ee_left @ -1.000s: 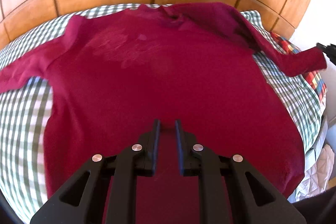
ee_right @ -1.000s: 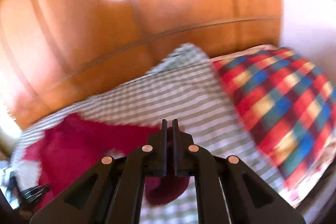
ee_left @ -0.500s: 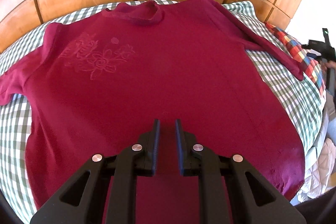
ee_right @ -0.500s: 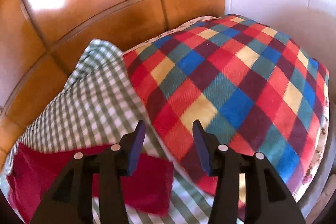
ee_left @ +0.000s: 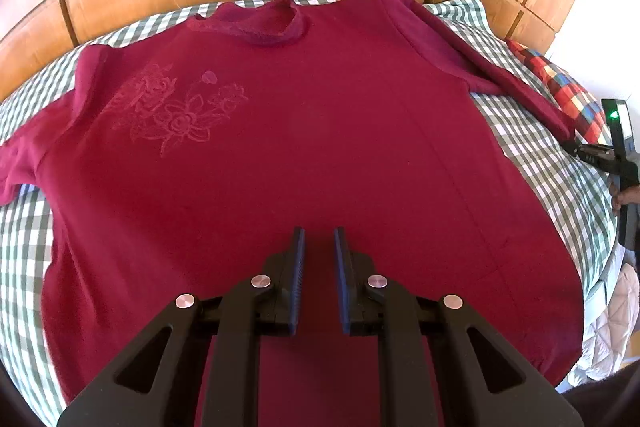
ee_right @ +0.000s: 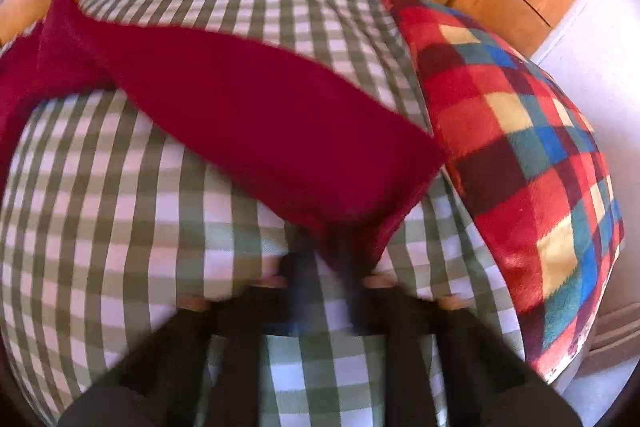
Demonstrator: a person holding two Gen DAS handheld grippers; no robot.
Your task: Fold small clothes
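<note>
Below, your left gripper [ee_left: 319, 243] hovers over the lower middle of the maroon sweater [ee_left: 320, 131], spread flat on the checked bedcover [ee_left: 24, 247] — its fingers a narrow gap apart, holding nothing. Your right gripper [ee_right: 326, 267], blurred, has just been closing — its fingers sit at the cuff end of the sleeve [ee_right: 260, 123], beside the plaid pillow [ee_right: 520, 147]; whether cloth is pinched, you cannot tell.
</note>
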